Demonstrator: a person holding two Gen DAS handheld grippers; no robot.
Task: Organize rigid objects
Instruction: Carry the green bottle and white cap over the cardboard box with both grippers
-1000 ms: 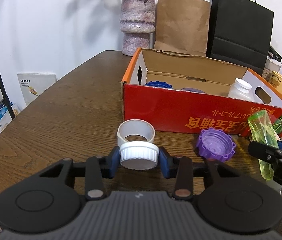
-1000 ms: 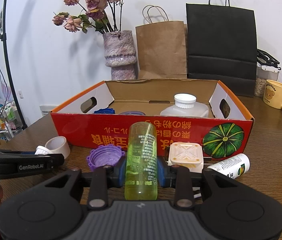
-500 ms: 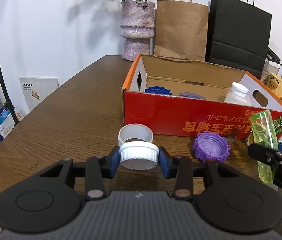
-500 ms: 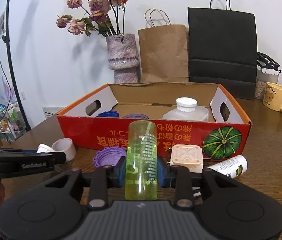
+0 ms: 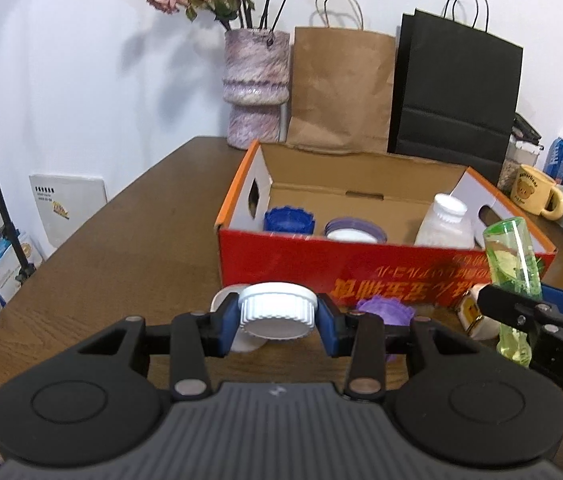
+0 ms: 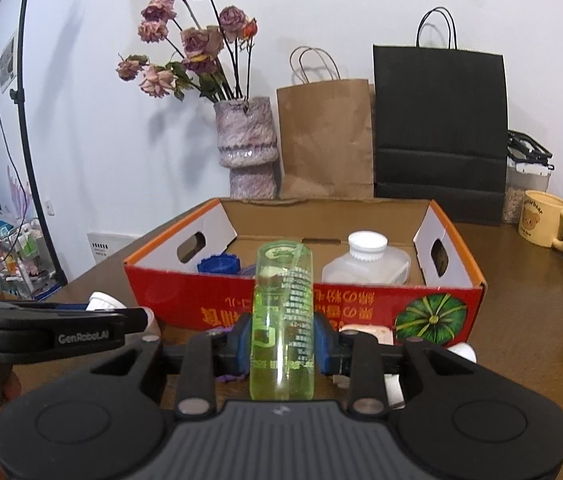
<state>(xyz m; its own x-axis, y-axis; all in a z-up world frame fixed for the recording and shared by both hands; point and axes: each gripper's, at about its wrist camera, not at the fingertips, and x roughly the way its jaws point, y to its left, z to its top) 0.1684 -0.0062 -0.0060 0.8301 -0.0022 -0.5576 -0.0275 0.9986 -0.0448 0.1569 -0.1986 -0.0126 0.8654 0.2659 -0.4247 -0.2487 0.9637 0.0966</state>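
Observation:
My left gripper (image 5: 278, 322) is shut on a white ribbed cap (image 5: 277, 312), held above the table in front of the red cardboard box (image 5: 361, 264). My right gripper (image 6: 283, 344) is shut on a clear green bottle (image 6: 283, 320), held upright before the box's front wall (image 6: 301, 308); the bottle also shows at the right in the left wrist view (image 5: 513, 280). Inside the box are a blue lid (image 5: 289, 220), a purple lid (image 5: 355, 232) and a white jug (image 5: 447, 224). A white ring (image 5: 237, 340) and a purple cap (image 5: 385, 308) lie on the table, partly hidden.
A vase of dried flowers (image 6: 247, 148), a brown paper bag (image 6: 323, 140) and a black bag (image 6: 439, 136) stand behind the box. A yellow mug (image 6: 545, 224) and cans are at the right. A beige square lid (image 6: 369, 332) and a small white bottle (image 6: 463, 350) lie in front of the box.
Both grippers have risen with their loads, so the view now looks down into the box. The white ring and purple cap have slipped behind the left fingers.

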